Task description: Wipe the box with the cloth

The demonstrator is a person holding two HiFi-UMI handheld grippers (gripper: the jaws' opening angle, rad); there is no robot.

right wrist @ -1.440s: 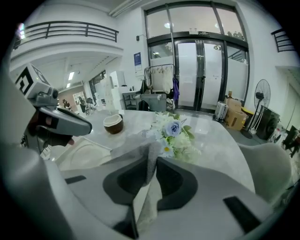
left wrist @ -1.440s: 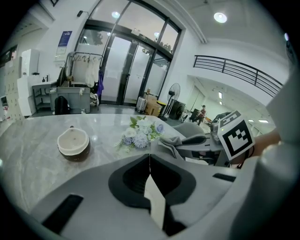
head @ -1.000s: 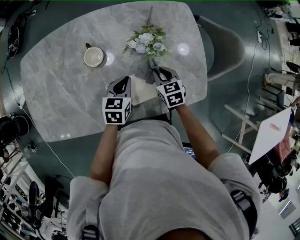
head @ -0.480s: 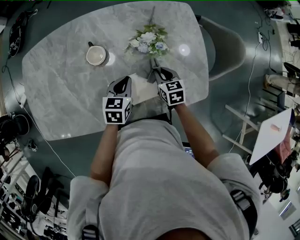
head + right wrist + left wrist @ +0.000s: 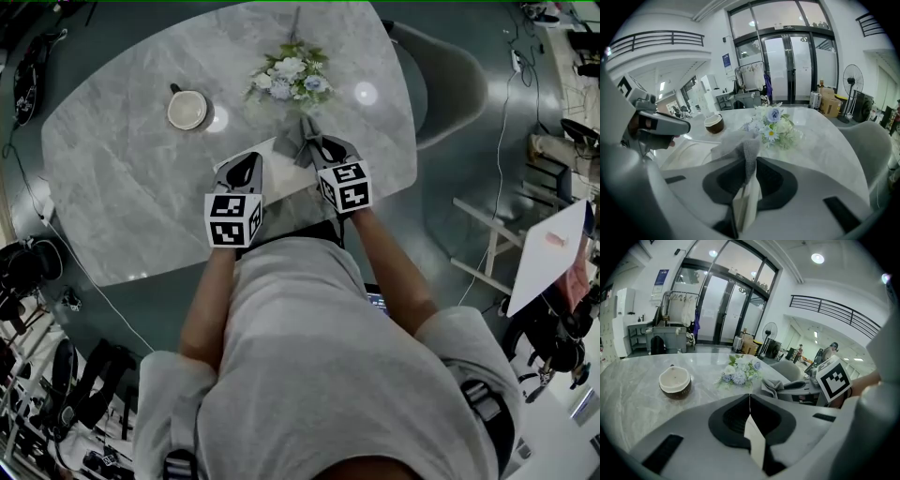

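Observation:
A pale flat box (image 5: 284,178) lies near the table's front edge, between my two grippers. My right gripper (image 5: 312,150) is shut on a crumpled grey cloth (image 5: 304,138), which hangs over the box's far right corner. In the right gripper view the cloth (image 5: 743,146) rises from the shut jaws, with the box's white top (image 5: 691,151) to the left below it. My left gripper (image 5: 246,167) sits over the box's left end. Its jaws (image 5: 750,401) are shut with nothing visible between them. From the left gripper view I see the cloth (image 5: 771,387) held beside me.
A cup (image 5: 187,110) stands at the back left of the marble table (image 5: 122,187). A bunch of pale flowers (image 5: 290,77) lies just beyond the box. A grey chair (image 5: 450,89) stands at the table's right side.
Very little differs. The right gripper and its cloth have shifted slightly at the box's far corner. The left gripper has stayed put.

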